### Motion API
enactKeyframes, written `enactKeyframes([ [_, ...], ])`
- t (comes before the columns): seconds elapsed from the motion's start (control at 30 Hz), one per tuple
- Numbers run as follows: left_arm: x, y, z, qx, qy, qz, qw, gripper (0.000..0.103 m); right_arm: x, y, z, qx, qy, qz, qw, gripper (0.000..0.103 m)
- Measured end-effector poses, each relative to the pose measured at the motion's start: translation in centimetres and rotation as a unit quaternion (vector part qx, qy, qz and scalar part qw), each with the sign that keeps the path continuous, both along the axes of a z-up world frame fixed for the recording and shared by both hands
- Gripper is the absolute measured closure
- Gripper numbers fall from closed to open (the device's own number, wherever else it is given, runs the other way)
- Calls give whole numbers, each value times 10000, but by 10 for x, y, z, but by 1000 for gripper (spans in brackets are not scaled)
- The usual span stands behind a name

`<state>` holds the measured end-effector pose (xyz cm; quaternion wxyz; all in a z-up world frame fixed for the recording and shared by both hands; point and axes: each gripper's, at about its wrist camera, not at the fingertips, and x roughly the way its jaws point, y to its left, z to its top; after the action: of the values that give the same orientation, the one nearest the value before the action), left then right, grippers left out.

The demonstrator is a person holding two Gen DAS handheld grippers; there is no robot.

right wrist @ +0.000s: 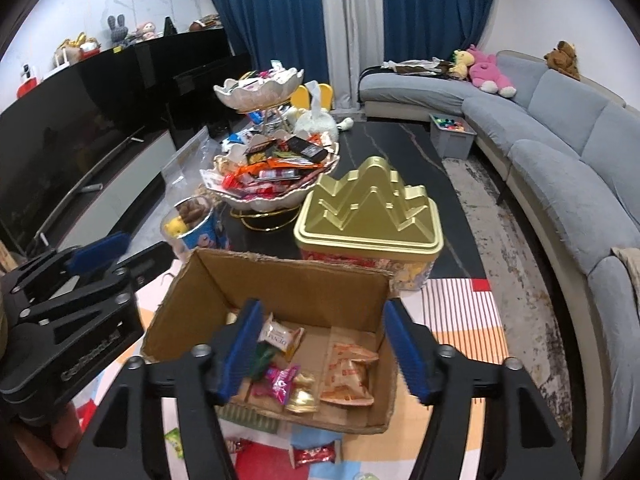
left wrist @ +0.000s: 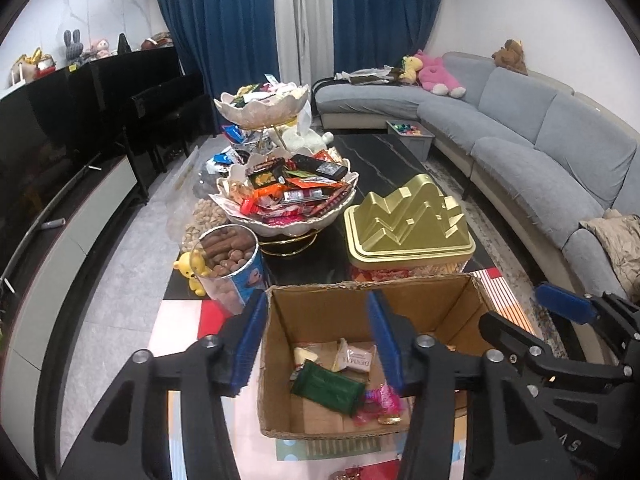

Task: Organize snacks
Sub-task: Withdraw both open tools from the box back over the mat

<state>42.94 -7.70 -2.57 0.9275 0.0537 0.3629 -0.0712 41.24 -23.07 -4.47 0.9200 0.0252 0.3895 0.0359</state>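
Beyond the open brown cardboard box point(right wrist: 276, 308), a two-tier scalloped white bowl stand point(left wrist: 288, 216) heaped with snacks. Inside the box, loose wrapped snacks point(right wrist: 348, 372), likely sorted there. Above the box, left gripper point(left wrist: 316, 344) and right gripper point(right wrist: 324, 352), both spread, empty.

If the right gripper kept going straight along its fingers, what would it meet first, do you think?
Probably the cardboard box: the open right gripper points into it, toward the snack packets on its floor, though depth is hard to judge.
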Motion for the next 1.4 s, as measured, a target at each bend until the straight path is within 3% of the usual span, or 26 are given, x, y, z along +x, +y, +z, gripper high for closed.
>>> enactKeyframes([
  [0.13, -4, 4, 3, 46, -42, 80, 9999, 37, -2, -4, -1, -6, 52, -102, 9999, 34],
  [0.2, -7, 7, 6, 27, -96, 134, 9999, 24, -5, -5, 0, -4, 56, -109, 9999, 34],
  [0.27, -12, 10, 9, 22, -146, 157, 9998, 21, -7, -5, 1, -39, 35, -121, 9999, 34],
  [0.9, -67, 25, 38, 37, -303, 252, 9992, 20, -59, 5, 40, -276, -327, -118, 9990, 26],
  [1.4, -107, 39, 42, 136, -387, 347, 9986, 16, -91, 15, 46, -401, -406, -64, 9984, 24],
])
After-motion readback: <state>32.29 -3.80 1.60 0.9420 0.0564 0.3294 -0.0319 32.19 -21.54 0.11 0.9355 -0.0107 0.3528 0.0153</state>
